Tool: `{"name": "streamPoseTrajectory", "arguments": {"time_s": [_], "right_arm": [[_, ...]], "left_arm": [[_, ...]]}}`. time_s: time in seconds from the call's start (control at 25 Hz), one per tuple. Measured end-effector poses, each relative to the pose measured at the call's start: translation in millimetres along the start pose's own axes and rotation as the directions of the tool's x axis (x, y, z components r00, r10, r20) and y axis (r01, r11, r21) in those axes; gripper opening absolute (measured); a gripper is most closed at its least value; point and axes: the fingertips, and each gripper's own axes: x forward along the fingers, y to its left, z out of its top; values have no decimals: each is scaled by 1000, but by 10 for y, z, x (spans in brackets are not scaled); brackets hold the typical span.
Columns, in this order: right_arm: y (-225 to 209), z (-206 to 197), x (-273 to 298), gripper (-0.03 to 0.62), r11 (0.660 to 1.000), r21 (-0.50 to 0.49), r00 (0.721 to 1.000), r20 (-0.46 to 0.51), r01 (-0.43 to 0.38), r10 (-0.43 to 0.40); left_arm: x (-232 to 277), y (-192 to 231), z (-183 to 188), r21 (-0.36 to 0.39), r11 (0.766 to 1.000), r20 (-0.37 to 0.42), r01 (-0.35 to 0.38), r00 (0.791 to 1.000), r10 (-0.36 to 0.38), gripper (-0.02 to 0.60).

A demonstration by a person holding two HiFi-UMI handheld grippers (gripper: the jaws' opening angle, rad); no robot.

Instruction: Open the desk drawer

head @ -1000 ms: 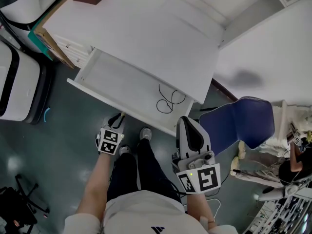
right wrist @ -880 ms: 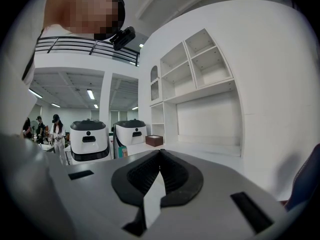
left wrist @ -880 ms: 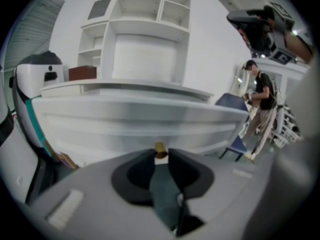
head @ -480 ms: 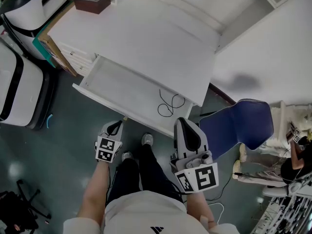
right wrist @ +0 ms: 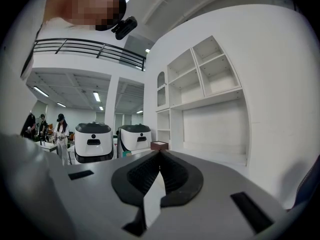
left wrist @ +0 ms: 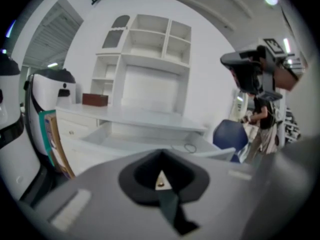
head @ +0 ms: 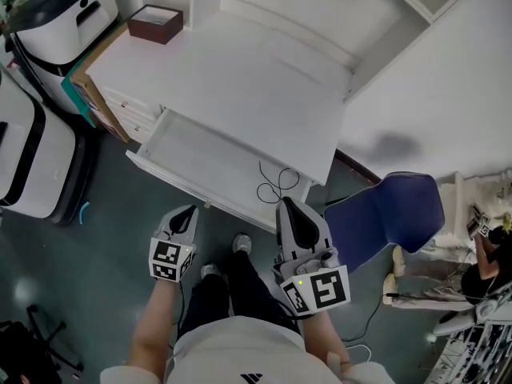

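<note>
The white desk [head: 240, 70] has its wide shallow drawer [head: 200, 154] pulled out toward me. A loop of black cable [head: 276, 184] lies in the drawer's right end. My left gripper [head: 190, 212] hangs just in front of the drawer's front edge, off it, shut with nothing between its jaws. My right gripper [head: 288, 205] is held near the drawer's right front corner, also shut and empty. In the left gripper view the left gripper [left wrist: 161, 153] points at the open drawer [left wrist: 125, 140] and the cable [left wrist: 190, 147]. The right gripper [right wrist: 160, 154] points level across the desk top.
A brown box [head: 156, 24] sits on the desk's far left corner. Two white machines [head: 48, 18] [head: 24, 154] and a teal-edged board [head: 80, 86] stand left of the desk. A blue chair [head: 384, 210] is at the right, with a person [head: 488, 262] beyond it.
My left gripper has risen and drawn back from the drawer's front edge, and its jaws have closed. The right gripper has shifted slightly. The drawer stays open.
</note>
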Motion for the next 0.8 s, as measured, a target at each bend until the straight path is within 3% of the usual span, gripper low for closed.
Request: {"name": "streamPoseTrajectory", "arguments": {"time_s": [0.36, 0.8], "right_arm": [[93, 141, -25, 2, 1000, -19, 999, 30, -11, 12], [188, 293, -60, 2, 999, -37, 997, 68, -18, 21]], "left_arm": [[-349, 64, 534, -43, 998, 129, -35, 991, 40, 6], [-774, 91, 1099, -25, 998, 240, -66, 968, 70, 6]]}}
